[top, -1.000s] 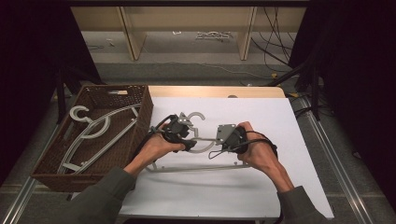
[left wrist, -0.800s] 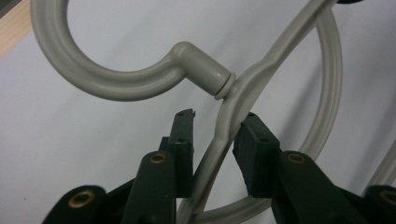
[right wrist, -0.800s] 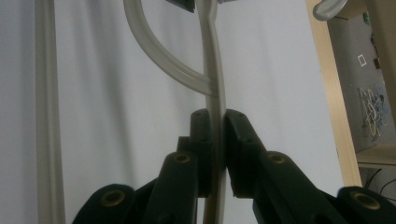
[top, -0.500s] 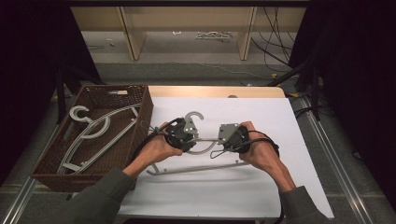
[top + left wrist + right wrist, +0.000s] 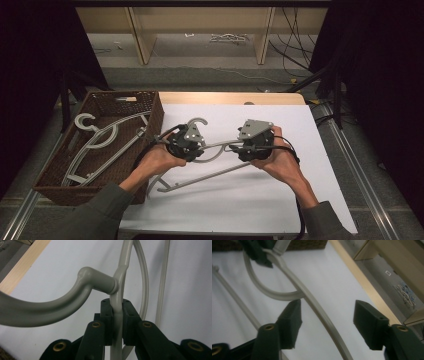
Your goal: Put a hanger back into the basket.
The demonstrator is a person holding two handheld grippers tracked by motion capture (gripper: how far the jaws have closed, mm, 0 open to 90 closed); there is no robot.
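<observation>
Handing a grey hanger from right grip to left

Clamping left gripper hard on the grey plastic hanger, pads squeezed onto the shoulder bar right below the hook stem; jaws just been closing, bar pinched between them. Hook curving off to the left of the left jaws, second bar and bottom rail running away ahead and to the right. Right gripper standing apart, jaws just been opening: the other shoulder arm passes between the pads, nearer the left pad, seemingly touching neither. So whole load probably on the left grip now.

Hanger sits between the two grippers, over the white table sheet; left end looks lifted, lower rail trailing down toward the person's side. Wicker basket off to the far side of the left gripper, with two more hangers lying in it.

Handling guess: light, stiff moulded plastic, smooth and a bit slippery, rounded section, so prone to rotating in a single pinch. Long lever arm from the neck, so expect swing and droop when carried one-handed. Not fragile, but thin rail could flex or snag on the basket rim. Best hold: at the neck junction under the hook, where section thickens and the stem blocks sliding. Current left grip about right.
</observation>
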